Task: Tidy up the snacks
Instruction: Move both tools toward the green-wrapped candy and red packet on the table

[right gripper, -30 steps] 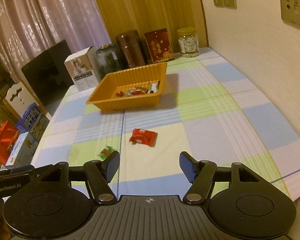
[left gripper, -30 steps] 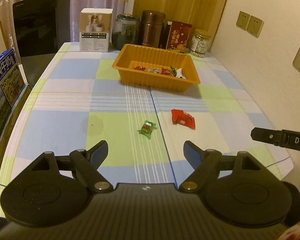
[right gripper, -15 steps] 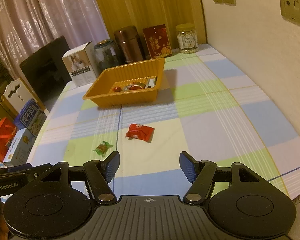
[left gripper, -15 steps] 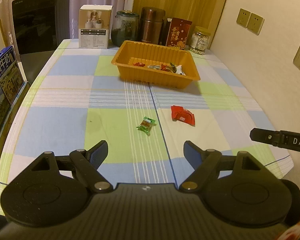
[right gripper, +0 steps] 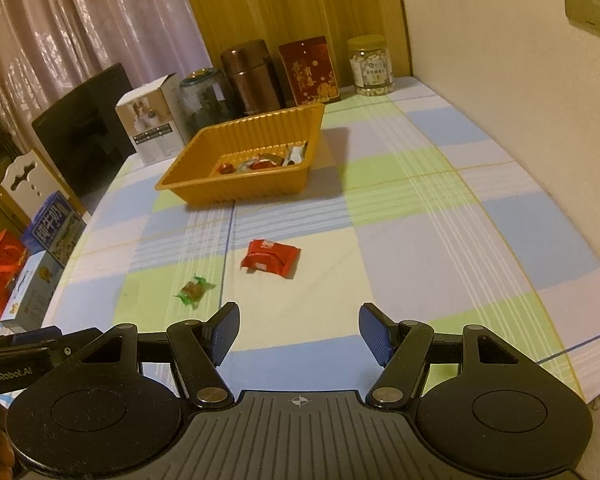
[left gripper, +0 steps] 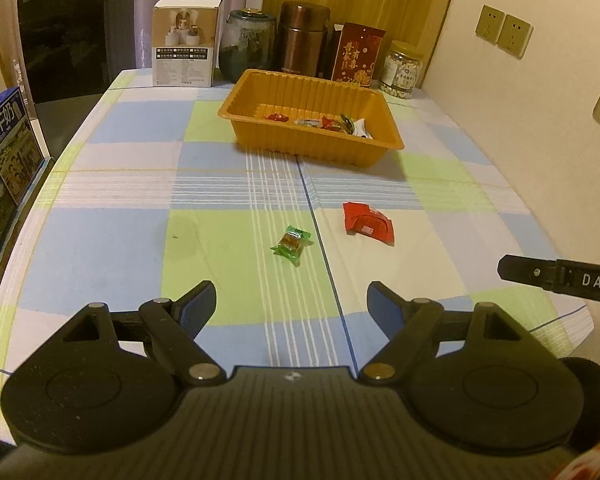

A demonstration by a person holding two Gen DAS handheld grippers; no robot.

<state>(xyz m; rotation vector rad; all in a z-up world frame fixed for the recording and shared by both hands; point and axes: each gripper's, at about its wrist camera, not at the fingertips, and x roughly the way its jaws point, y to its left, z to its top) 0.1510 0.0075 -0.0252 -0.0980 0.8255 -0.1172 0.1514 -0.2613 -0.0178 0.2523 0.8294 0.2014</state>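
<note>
An orange tray [left gripper: 260,136] [right gripper: 204,192] with several wrapped snacks stands at the middle back of the checked tablecloth. A green-wrapped candy [left gripper: 291,245] [right gripper: 194,290] and a red snack packet [left gripper: 367,224] [right gripper: 270,257] lie loose on the cloth in front of it. My left gripper [left gripper: 291,304] is open and empty, held above the near edge, with the candy just beyond its fingers. My right gripper [right gripper: 298,333] is open and empty, with the red packet ahead and slightly left. The right gripper's side [left gripper: 560,278] shows in the left wrist view.
A white box [left gripper: 184,42], glass jar [left gripper: 249,46], brown canister [left gripper: 302,38], red tin [left gripper: 356,56] and a nut jar [left gripper: 402,70] line the back edge. A black chair [left gripper: 72,32] and milk cartons [left gripper: 4,140] stand left. A wall runs along the right.
Both grippers have pulled back and risen slightly, so the tray and loose snacks sit farther away in both views. Both stay open. Nothing on the table has moved.
</note>
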